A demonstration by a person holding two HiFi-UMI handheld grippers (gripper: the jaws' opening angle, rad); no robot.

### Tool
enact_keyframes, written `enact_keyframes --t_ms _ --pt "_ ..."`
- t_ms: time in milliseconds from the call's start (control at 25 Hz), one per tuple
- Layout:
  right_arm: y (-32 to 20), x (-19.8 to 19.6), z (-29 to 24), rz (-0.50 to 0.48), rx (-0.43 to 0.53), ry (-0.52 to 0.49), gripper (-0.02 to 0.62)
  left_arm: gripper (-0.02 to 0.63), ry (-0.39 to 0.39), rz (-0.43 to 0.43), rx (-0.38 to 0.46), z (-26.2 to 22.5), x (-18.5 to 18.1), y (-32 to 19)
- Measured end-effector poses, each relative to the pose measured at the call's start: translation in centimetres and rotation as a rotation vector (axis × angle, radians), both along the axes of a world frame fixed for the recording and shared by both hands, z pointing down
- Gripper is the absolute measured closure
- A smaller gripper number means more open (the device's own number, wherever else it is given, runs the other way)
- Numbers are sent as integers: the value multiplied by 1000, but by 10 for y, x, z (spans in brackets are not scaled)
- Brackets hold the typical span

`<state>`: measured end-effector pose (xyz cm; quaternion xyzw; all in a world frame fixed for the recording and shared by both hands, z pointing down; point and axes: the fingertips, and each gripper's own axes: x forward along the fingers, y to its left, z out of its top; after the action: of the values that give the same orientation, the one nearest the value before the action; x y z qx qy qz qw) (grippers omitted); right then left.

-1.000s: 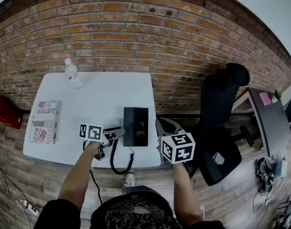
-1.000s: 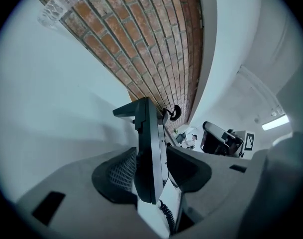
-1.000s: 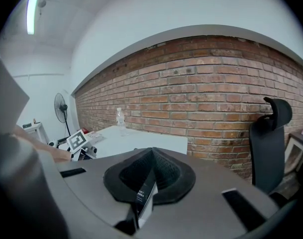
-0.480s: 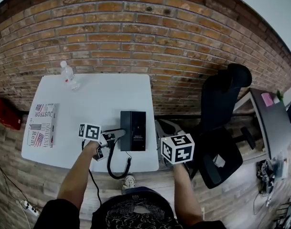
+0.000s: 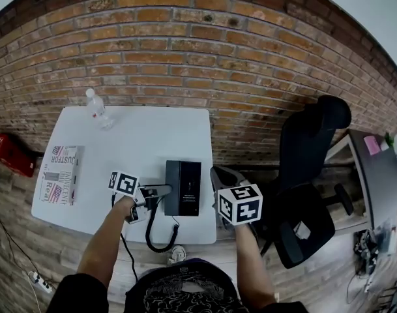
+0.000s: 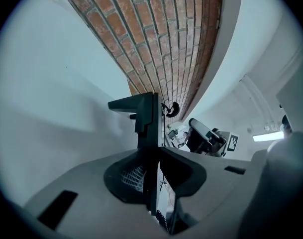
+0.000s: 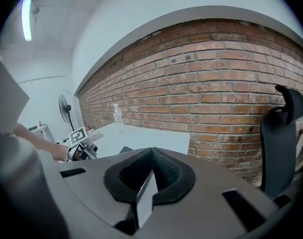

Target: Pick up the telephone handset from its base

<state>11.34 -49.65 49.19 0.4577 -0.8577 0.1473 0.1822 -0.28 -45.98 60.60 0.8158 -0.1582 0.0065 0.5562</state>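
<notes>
Brick forms the wall [image 5: 185, 64] behind the work area. A white table [image 5: 146, 135] stands with its far edge against it. A black office chair [image 5: 309, 168] stands to the right of the table, clear of it.

Items on the table, by size:
1. A printed box [image 5: 60, 175] lies flat near the left edge.
2. The black telephone base [image 5: 183, 188] sits near the front right corner.
3. My left claw [image 5: 152, 192] reaches in from the front edge and points at the left side of the base. Its jaws have just been closing and are now roughly half shut.
4. The telephone handset [image 5: 158, 190] stands between those jaws. The pads bear on both of its sides. It lies along the left edge of the base. I cannot tell whether it rests in the cradle or is raised off it.
5. The coiled cord [image 5: 152, 237] hangs from the handset in a loop over the front edge of the table.
6. A clear water bottle [image 5: 97, 106] stands upright at the far left corner.

My right claw [image 5: 216, 173] hovers just beyond the right edge of the table, apart from the base. Its jaws are together with nothing between them.
</notes>
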Motion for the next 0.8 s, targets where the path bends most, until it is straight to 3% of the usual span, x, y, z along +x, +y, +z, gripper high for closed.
enact_keyframes --t_ms 800 --pt "-7 -11 3 -46 -14 -39 595 534 62 -65 41 -19 0 3"
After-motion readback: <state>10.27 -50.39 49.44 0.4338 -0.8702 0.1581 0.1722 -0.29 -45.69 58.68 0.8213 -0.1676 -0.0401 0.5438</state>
